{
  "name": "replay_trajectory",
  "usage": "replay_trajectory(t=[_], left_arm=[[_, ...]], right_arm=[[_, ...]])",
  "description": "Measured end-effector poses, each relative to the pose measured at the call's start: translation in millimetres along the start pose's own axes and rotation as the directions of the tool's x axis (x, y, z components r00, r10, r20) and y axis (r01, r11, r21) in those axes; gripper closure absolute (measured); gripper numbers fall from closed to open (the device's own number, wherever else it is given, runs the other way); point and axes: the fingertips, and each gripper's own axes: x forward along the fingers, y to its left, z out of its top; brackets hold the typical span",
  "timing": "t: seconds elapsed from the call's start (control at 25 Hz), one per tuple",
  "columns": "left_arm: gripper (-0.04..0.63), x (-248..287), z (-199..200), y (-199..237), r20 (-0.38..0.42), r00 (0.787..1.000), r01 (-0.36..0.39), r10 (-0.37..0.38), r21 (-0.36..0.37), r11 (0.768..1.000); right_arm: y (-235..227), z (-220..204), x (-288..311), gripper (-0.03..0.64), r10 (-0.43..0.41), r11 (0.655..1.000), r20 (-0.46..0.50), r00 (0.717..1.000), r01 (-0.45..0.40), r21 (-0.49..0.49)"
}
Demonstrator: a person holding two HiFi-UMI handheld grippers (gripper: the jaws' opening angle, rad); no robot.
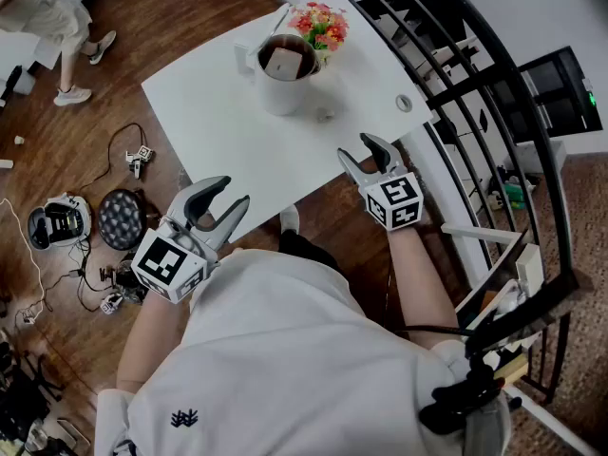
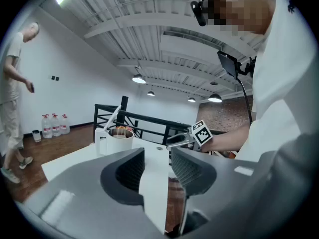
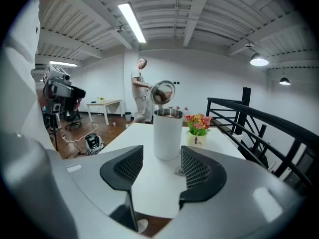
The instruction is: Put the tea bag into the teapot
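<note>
Head view: the white tabletop (image 1: 228, 131) carries the teapot (image 1: 283, 91) at its far end, upright, with its lid (image 3: 162, 92) tipped back and its mouth open. A pale square piece, taken to be the tea bag (image 1: 282, 62), lies inside that mouth (no string or tag can be made out). A small pot of flowers (image 1: 321, 22) stands just beside the teapot, on its far side.

The left hand-held gripper (image 1: 231, 196) is at the near left edge of the tabletop. Its jaws stand apart with nothing between them; the left gripper view shows only bare tabletop through the gap. The right hand-held gripper (image 1: 359, 150) is at the near right edge, jaws spread wide and empty. In the right gripper view the teapot shows beyond the gap, well apart from the pads.

A black railing (image 1: 446, 84) runs along the right side of the tabletop. Cables and equipment lie on the wooden floor (image 1: 85, 141) to the left, where a second person (image 1: 52, 12) stands.
</note>
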Motion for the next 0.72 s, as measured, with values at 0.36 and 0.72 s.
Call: replay_trajectory(t=[0.36, 0.72], left_arm=[[0.451, 16, 6, 13, -0.058, 0.990, -0.137, 0.132, -0.084, 0.987], [0.451, 14, -1, 27, -0.091, 0.953, -0.297, 0.287, -0.119, 0.947]], right_arm=[[-66, -42, 102, 0.391, 0.055, 0.998, -0.118, 0.991, -0.057, -0.020], [-88, -104, 184, 0.390, 0.112, 0.992, -0.258, 0.960, -0.123, -0.029]])
